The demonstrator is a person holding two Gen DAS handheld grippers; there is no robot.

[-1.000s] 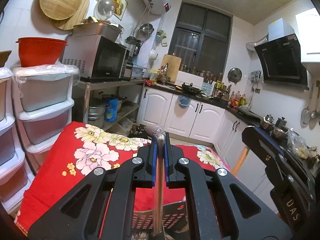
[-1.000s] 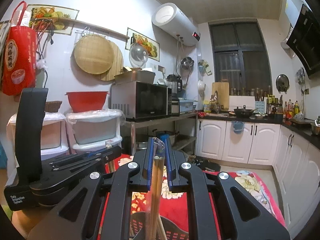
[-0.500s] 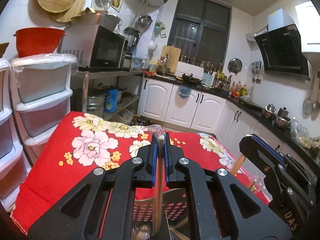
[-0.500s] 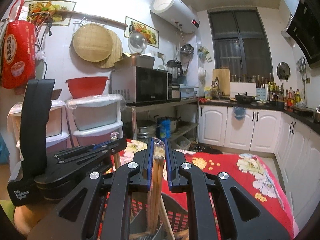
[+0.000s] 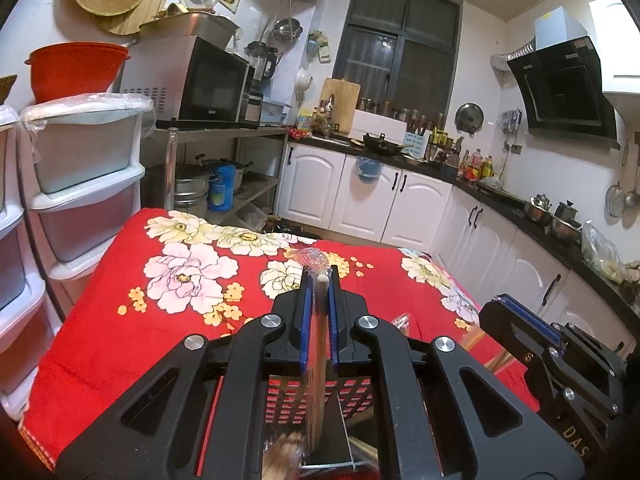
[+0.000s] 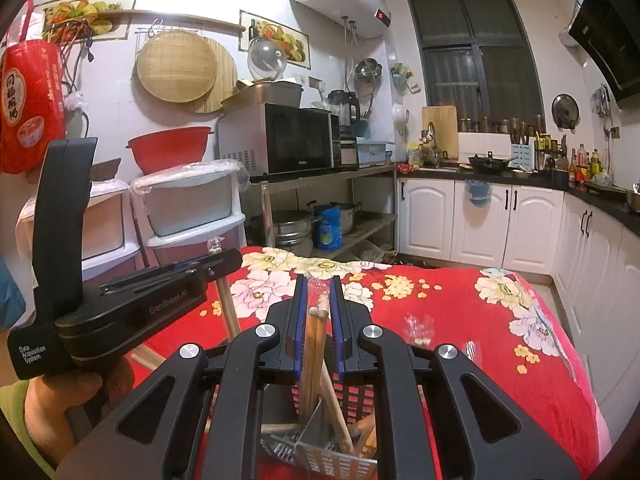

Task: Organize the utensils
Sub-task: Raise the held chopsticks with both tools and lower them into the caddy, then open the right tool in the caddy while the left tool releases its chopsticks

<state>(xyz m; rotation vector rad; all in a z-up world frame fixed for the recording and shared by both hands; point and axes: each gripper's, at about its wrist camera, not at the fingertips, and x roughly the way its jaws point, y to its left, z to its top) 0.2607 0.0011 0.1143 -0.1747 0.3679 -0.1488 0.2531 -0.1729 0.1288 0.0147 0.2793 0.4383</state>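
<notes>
My left gripper (image 5: 319, 280) is shut on a plastic-wrapped bundle of wooden chopsticks (image 5: 317, 360), its lower end down in the black perforated utensil holder (image 5: 352, 394) below the jaws. My right gripper (image 6: 319, 292) is shut on a wrapped pair of wooden chopsticks (image 6: 314, 344), standing over the same holder (image 6: 356, 398), which holds several wooden utensils (image 6: 336, 412). Each gripper shows in the other's view: the right one (image 5: 560, 364) at right, the left one (image 6: 132, 300) at left.
The holder stands on a table with a red floral cloth (image 5: 168, 292). Small wrapped packets (image 6: 418, 326) lie on the cloth beyond the holder. Stacked plastic drawers (image 5: 84, 184), a microwave shelf (image 6: 304, 144) and white cabinets (image 5: 400, 208) ring the table.
Both grippers have tilted and moved down toward the table with their chopsticks, so the holder now shows more fully under the jaws. Both stay shut.
</notes>
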